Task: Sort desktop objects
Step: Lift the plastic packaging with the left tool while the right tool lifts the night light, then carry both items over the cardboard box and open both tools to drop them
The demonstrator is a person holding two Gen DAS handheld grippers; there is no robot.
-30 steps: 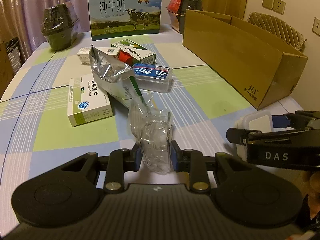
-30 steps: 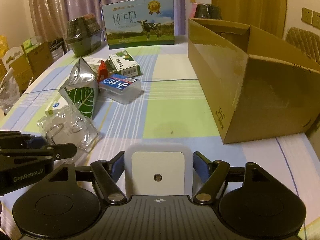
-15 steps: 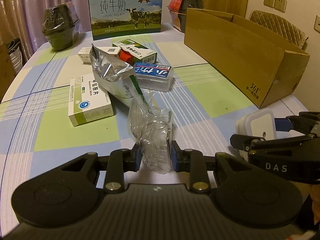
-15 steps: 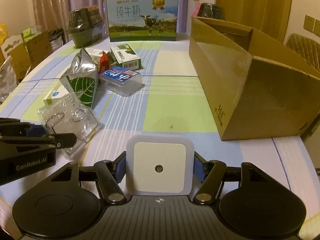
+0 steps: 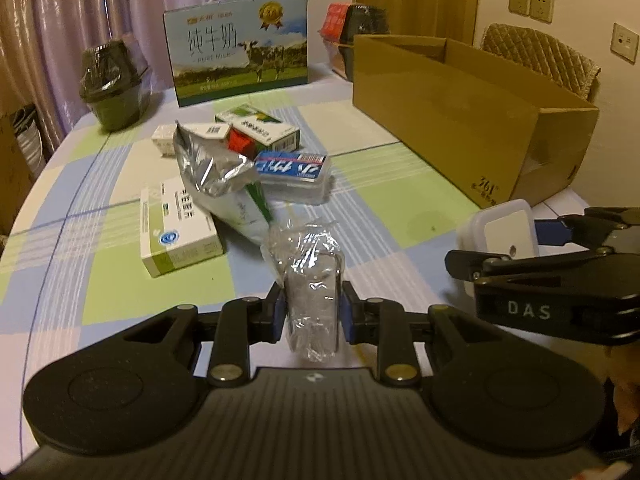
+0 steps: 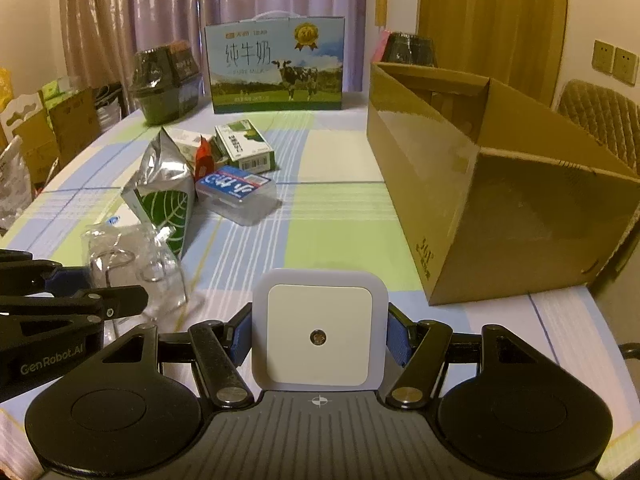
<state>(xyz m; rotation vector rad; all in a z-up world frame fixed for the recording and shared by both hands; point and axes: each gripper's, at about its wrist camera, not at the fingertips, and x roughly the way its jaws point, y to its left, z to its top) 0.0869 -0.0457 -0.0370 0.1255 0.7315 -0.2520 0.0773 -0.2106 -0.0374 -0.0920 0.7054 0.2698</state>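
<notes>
Left wrist view: left gripper (image 5: pixel 312 314) clamped on crumpled clear plastic packaging (image 5: pixel 310 280), above the checked tablecloth (image 5: pixel 380 208).
Right gripper (image 6: pixel 320 336) grips a square white night light (image 6: pixel 319 336), near the open cardboard box (image 6: pixel 500 200).

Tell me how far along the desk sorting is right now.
Nothing visibly sorted yet; the cardboard box interior is mostly hidden. In hand: left claw grips clear plastic packaging, right claw grips a white square night light. Left: foil bag, medicine boxes, blue-labelled case.
</notes>
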